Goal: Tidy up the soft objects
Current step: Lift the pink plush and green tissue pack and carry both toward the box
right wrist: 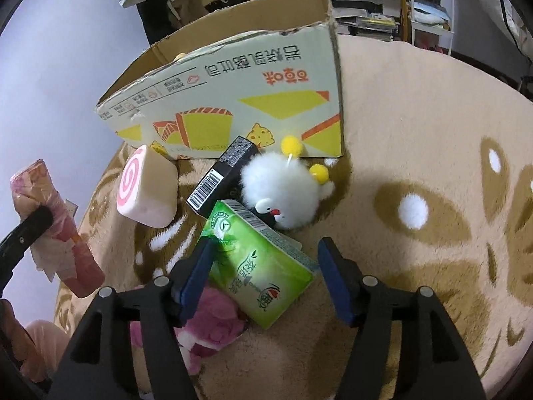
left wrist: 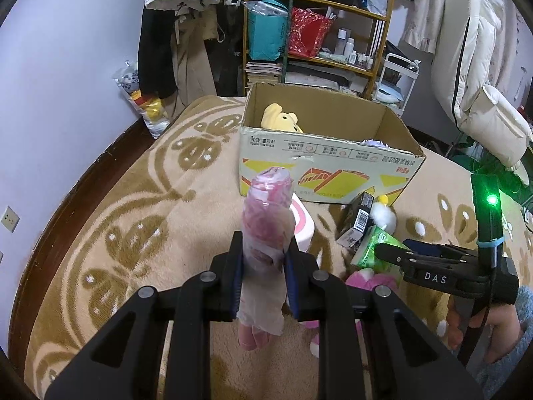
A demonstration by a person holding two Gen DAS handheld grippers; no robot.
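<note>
The left gripper (left wrist: 263, 276) holds a pink wrapped roll (left wrist: 266, 233) upright before the cardboard box (left wrist: 329, 153). The right gripper (right wrist: 266, 266) hovers wide open over a green tissue pack (right wrist: 263, 266) near that box.

pale lilac wall (left wrist: 66, 66) with a wall socket (left wrist: 9, 219), dark wood baseboard (left wrist: 100, 163). beige blanket (left wrist: 133, 233) with brown floral pattern. wooden shelf (left wrist: 376, 16) crowded with bags, bottles, books. coats (left wrist: 173, 50) hang beside it; white jacket (left wrist: 473, 66) at right.
</note>
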